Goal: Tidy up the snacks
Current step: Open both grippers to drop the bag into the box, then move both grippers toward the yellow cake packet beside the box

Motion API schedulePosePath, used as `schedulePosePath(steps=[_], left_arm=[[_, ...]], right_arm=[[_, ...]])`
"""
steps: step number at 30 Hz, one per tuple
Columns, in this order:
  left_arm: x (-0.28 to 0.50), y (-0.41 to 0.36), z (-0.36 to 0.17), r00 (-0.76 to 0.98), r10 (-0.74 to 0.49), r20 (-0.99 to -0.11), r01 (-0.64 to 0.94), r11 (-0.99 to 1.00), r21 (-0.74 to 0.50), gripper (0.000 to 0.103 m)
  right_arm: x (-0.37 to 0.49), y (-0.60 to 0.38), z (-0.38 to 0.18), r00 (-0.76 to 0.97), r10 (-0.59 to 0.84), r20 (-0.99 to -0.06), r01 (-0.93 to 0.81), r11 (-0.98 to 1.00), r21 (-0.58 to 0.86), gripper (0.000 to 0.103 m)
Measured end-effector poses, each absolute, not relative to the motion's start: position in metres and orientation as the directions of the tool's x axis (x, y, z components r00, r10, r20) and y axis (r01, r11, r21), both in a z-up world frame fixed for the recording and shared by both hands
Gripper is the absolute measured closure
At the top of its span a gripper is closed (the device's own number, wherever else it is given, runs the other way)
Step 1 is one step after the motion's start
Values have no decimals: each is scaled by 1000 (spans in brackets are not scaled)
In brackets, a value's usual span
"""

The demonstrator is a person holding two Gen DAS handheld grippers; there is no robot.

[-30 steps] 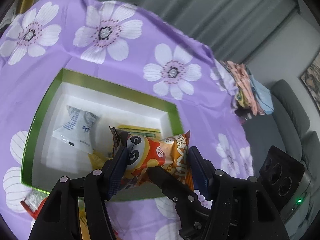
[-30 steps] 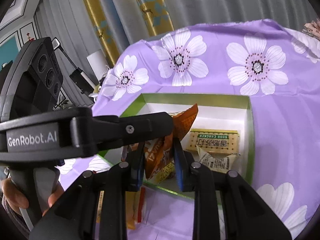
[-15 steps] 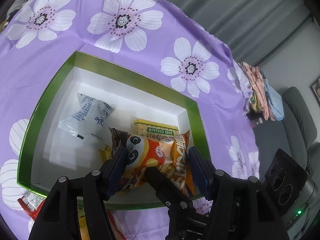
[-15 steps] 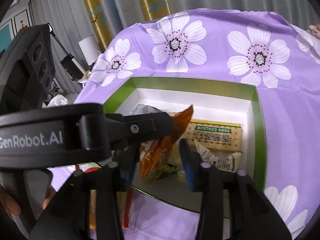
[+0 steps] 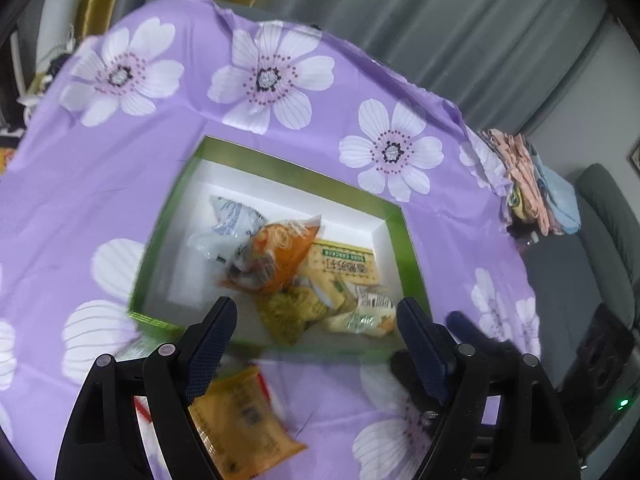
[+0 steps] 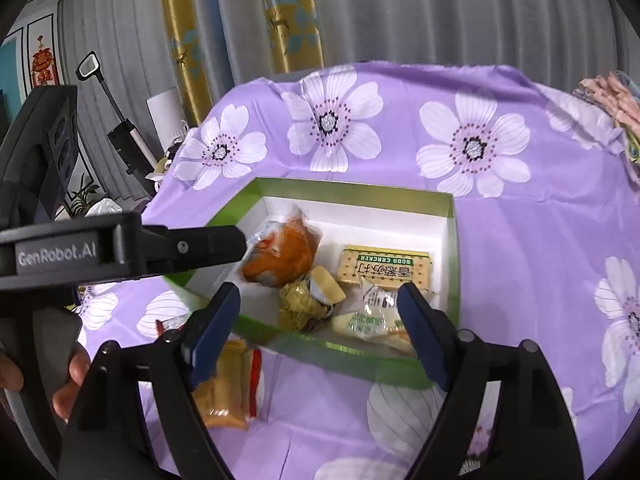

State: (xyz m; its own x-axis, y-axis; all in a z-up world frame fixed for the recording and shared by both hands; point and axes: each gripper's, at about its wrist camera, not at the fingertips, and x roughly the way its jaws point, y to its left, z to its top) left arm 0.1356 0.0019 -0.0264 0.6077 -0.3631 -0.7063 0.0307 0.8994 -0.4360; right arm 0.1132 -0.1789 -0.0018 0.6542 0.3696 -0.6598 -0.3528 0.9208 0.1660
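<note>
A green box with white inside sits on the purple flowered cloth. In it lie an orange snack bag, a clear white packet, a soda cracker pack and several small wrapped snacks. My left gripper is open and empty above the box's near edge; its finger also shows in the right wrist view. My right gripper is open and empty above the near edge. An orange-yellow packet lies on the cloth before the box.
A red-edged packet lies partly hidden by the fingers, left of the box. Folded cloths sit at the table's far right edge. A grey sofa stands beyond. Curtains hang behind the table.
Both grippers opened and let go of the orange snack bag, which now lies in the box. Both grippers have pulled back from the box.
</note>
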Motion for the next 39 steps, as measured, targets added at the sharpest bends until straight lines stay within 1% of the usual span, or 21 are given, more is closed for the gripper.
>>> schedulePosePath(steps=[5, 13, 14, 15, 17, 19, 23, 30, 32, 35, 39], left_arm=[[107, 3, -16, 626, -336, -704, 35, 913, -406, 21], [62, 5, -7, 639, -323, -698, 51, 923, -381, 20], [58, 5, -7, 639, -325, -698, 51, 922, -383, 19], [53, 7, -7, 639, -324, -698, 49, 922, -384, 12], [45, 9, -7, 644, -323, -693, 44, 921, -388, 4], [38, 14, -8, 649, -322, -689, 36, 918, -395, 4], [27, 29, -16, 656, -309, -689, 2, 913, -408, 4], [24, 66, -55, 648, -339, -682, -71, 865, -497, 5], [29, 65, -63, 639, -376, -671, -58, 846, -529, 5], [42, 59, -71, 625, -429, -652, -45, 814, -579, 5], [63, 49, -77, 619, -442, -649, -17, 819, -574, 5]], right_arm=[[88, -182, 13, 672, 362, -646, -346, 925, 158, 20], [51, -185, 31, 698, 361, -619, -353, 925, 142, 14], [48, -185, 32, 699, 361, -617, -353, 925, 141, 13], [45, -186, 32, 700, 362, -616, -353, 925, 142, 11], [41, -186, 32, 697, 366, -616, -353, 924, 149, 10], [39, -187, 30, 691, 376, -618, -360, 920, 158, 10], [31, -189, 18, 656, 412, -633, -386, 903, 188, 10], [23, -185, -20, 580, 474, -663, -433, 868, 241, 10], [25, -183, -29, 550, 505, -665, -449, 850, 275, 10], [30, -175, -39, 524, 518, -676, -462, 840, 285, 10], [44, -162, -50, 474, 563, -677, -498, 805, 321, 14]])
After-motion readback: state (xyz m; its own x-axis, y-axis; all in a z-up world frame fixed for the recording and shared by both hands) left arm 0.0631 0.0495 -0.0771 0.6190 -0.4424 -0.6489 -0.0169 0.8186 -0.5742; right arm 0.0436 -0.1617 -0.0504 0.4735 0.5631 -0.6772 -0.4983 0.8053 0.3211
